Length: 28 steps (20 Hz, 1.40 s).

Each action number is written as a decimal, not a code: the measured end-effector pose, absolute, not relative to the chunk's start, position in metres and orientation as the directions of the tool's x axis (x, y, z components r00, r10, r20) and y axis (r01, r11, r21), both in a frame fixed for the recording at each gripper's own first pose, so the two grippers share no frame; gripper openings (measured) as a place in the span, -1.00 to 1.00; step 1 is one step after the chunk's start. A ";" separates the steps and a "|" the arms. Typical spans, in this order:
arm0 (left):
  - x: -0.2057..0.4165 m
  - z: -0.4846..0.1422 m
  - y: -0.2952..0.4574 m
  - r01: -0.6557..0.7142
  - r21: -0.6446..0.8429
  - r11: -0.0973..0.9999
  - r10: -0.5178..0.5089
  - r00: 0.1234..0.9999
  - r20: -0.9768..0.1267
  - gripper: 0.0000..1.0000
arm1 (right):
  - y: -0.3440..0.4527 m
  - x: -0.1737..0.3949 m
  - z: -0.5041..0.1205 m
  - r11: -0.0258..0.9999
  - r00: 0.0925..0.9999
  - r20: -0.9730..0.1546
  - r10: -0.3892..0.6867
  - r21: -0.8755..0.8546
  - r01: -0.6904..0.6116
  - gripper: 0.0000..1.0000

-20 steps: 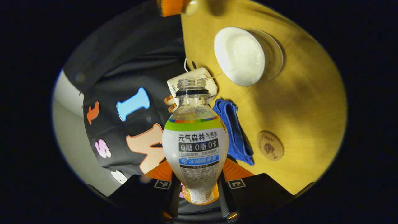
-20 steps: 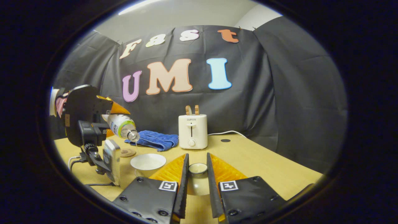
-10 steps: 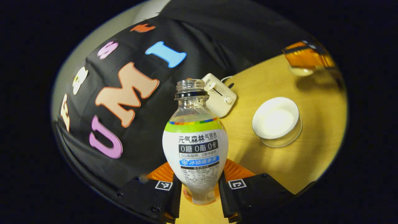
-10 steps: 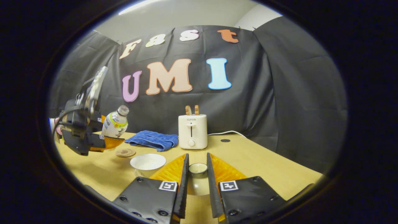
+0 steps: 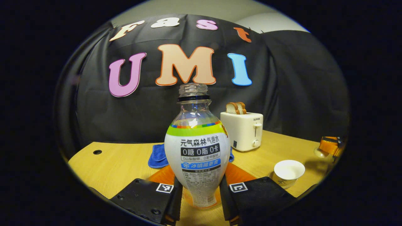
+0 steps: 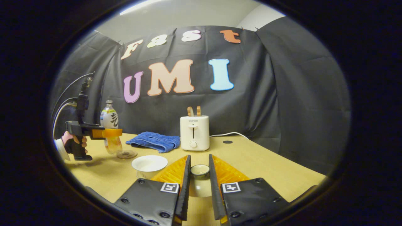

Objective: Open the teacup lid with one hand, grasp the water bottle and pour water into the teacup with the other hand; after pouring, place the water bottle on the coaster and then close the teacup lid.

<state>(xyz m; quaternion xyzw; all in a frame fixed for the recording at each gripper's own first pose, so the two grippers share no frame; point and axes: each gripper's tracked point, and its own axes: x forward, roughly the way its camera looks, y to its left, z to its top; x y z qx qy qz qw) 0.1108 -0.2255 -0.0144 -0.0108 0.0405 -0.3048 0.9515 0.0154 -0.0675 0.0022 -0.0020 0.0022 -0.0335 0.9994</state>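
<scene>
The bottle, clamped by the left gripper, has been righted over the coaster; pouring is judged done. The lid is pinched by the right gripper beside the teacup.

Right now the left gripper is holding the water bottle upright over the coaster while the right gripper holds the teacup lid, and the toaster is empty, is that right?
Not quite: the toaster is not empty; the left gripper view shows bread slices standing in its slots. The rest holds: the left gripper holds the water bottle upright over the coaster, and the right gripper holds the teacup lid.
</scene>
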 end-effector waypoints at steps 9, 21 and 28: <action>0.114 -0.021 -0.228 0.577 -0.028 0.816 -0.577 0.812 -0.085 -0.01 | -0.067 0.015 0.002 0.998 0.998 -0.004 -0.067 -0.004 0.067 -0.27; 0.114 -0.025 -0.237 0.580 -0.047 0.813 -0.582 0.809 -0.085 0.14 | -0.067 0.015 0.002 0.998 0.998 -0.004 -0.067 -0.005 0.067 -0.27; 0.109 -0.028 -0.232 0.579 -0.042 0.814 -0.580 0.807 -0.109 0.38 | -0.067 0.015 0.002 0.998 0.998 -0.004 -0.067 -0.005 0.067 -0.27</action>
